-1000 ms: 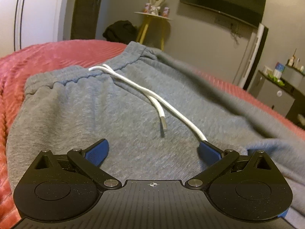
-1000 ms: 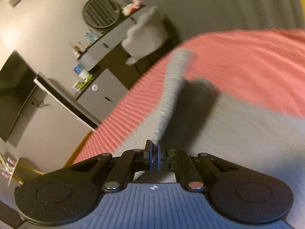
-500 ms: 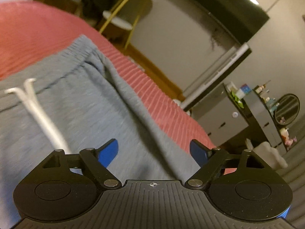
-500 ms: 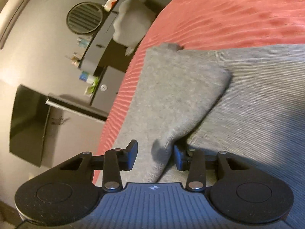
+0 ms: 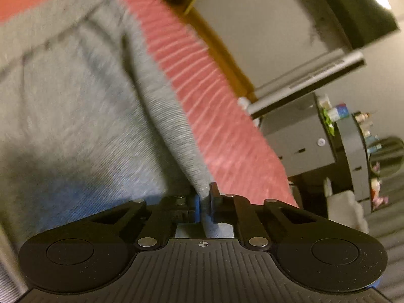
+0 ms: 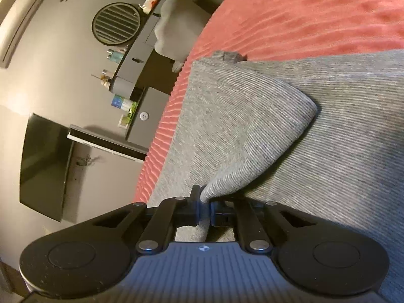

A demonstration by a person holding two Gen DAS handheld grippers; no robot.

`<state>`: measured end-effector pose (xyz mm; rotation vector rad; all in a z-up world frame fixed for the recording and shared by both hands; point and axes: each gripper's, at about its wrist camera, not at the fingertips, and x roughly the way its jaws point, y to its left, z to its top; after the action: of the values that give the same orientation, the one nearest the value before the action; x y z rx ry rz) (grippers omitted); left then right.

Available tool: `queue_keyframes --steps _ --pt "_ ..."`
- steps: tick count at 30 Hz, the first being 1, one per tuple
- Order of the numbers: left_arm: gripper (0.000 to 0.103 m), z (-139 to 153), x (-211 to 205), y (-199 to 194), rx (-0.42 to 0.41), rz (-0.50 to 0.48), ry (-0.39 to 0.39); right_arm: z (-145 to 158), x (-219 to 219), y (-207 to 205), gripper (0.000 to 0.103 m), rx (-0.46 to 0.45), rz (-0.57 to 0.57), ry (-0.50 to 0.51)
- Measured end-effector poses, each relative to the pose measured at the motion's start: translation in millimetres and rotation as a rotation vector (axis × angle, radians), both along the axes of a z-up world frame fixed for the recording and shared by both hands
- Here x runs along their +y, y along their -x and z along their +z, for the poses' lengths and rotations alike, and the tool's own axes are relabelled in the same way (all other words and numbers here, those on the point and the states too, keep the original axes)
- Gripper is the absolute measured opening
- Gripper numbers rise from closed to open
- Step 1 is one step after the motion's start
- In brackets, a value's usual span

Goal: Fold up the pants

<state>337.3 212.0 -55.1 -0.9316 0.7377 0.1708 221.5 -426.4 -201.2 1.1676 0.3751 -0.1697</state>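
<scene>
While the pants (image 5: 75, 116) lie spread on the red ribbed bedspread (image 5: 217, 116), I see my left gripper (image 5: 205, 205) has just closed, clamped on a ridge of grey cloth at the pants' edge nearest the bedspread's side. My right gripper (image 6: 204, 208) has also just closed, pinching a raised fold of the pants (image 6: 242, 131). Beyond the bedspread stand a grey cabinet (image 6: 144, 116), a dark TV (image 6: 43, 166) and a round mirror (image 6: 116, 24).
</scene>
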Motion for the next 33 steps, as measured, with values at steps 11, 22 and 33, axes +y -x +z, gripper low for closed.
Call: queue_keyframes --steps 11,22,33 --pt "0.007 106.8 -18.1 203.0 -0.281 -0.081 -0.098 71.4 -7.4 68.1 0.005 -0.085 -0.096 0.047" --pt "0.019 -4.6 -9.8 315.9 -0.002 0.037 -0.036 49.5 -17.6 157.3 0.006 0.263 -0.020 0.261" --pt "0.011 -0.6 39.7 298.5 -0.112 0.161 0.113 41.9 -27.8 146.3 0.005 0.248 -0.023 0.116"
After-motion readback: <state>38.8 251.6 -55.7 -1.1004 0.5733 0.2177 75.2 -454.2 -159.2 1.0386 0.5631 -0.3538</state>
